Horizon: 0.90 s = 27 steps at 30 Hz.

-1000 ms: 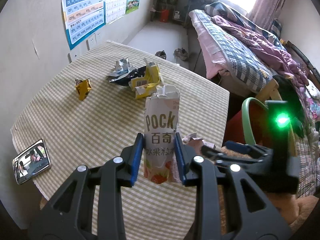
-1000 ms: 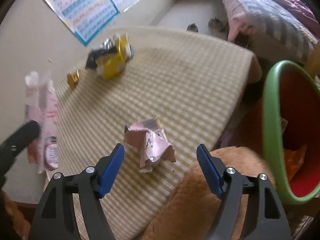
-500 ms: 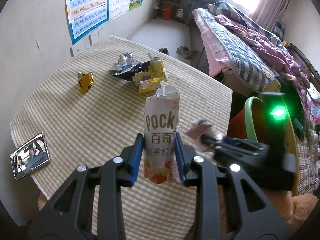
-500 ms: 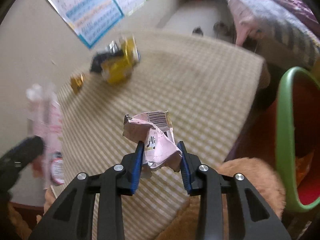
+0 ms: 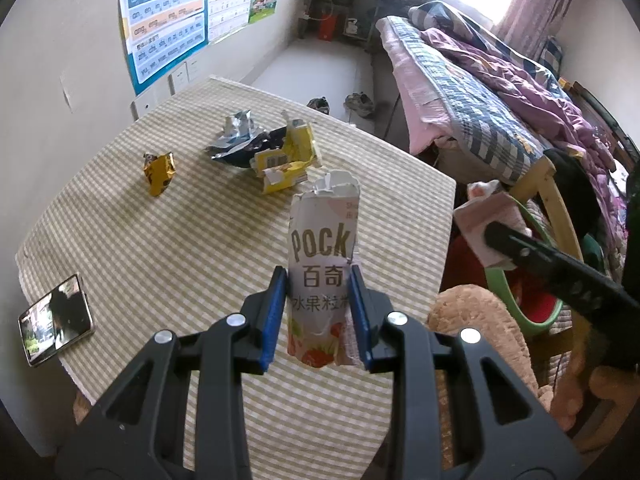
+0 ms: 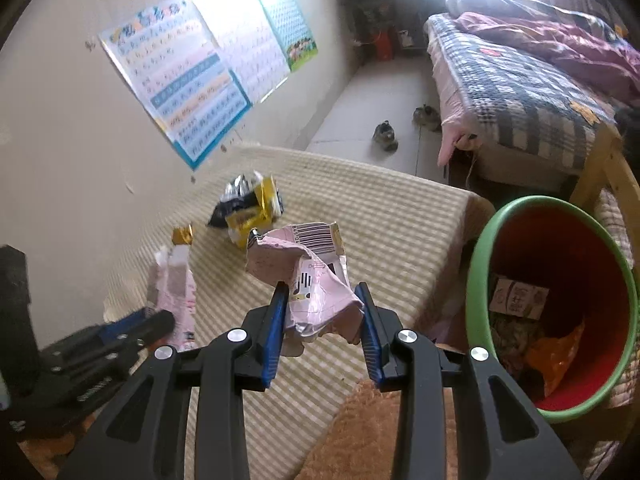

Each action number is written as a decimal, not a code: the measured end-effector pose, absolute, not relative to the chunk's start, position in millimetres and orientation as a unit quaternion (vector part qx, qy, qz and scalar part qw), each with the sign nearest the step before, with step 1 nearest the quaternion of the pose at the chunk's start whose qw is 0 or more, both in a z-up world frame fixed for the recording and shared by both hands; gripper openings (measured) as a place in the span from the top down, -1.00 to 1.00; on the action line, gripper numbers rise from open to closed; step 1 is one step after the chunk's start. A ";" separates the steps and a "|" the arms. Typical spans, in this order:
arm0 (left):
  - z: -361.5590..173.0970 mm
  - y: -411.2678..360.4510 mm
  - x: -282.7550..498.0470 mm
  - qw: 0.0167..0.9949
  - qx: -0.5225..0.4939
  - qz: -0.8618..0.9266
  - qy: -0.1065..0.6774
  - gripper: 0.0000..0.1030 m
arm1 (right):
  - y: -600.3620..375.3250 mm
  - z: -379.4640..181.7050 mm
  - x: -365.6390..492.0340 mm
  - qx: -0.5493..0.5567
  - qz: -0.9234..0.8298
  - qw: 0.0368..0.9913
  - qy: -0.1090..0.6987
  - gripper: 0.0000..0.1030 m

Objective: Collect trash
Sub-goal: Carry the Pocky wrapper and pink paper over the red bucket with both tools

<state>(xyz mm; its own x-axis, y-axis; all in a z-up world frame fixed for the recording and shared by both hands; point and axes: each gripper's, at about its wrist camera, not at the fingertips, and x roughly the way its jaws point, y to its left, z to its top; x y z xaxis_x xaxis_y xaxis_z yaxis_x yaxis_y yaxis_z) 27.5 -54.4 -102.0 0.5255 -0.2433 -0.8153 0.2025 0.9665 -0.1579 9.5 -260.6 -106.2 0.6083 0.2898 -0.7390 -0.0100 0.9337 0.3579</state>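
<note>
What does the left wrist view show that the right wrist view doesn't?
Only the left wrist view shows the phone lying at the table edge and the printed front of the Pocky box the left gripper holds. Only the right wrist view shows inside the bin, with trash at the bottom. Both show the crumpled pink wrapper in the right gripper and the yellow wrappers.

On the table, the phone sits near the front-left edge, 1 small wrapper farther back, the wrapper pile to its right. The bin stands off the table's right side, bed behind.
</note>
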 end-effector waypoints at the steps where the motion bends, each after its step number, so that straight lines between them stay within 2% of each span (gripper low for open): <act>1: -99.3 -56.8 28.1 0.874 -0.021 -0.131 0.467 0.43 | -265.3 -104.8 8.1 0.171 0.084 0.881 0.433 0.36; 27: -73.6 -154.4 37.3 0.867 0.000 -0.232 0.441 0.43 | -369.0 -114.6 -25.2 0.226 -0.039 0.875 0.427 0.35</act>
<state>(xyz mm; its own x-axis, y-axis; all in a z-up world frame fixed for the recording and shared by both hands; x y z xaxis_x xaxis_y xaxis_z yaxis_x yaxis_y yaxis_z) 37.3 -154.4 -73.6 0.5030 -0.4012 -0.7655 0.4017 0.8928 -0.2040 -25.2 -369.0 -114.6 0.6332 0.1252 -0.7638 0.2606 0.8948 0.3626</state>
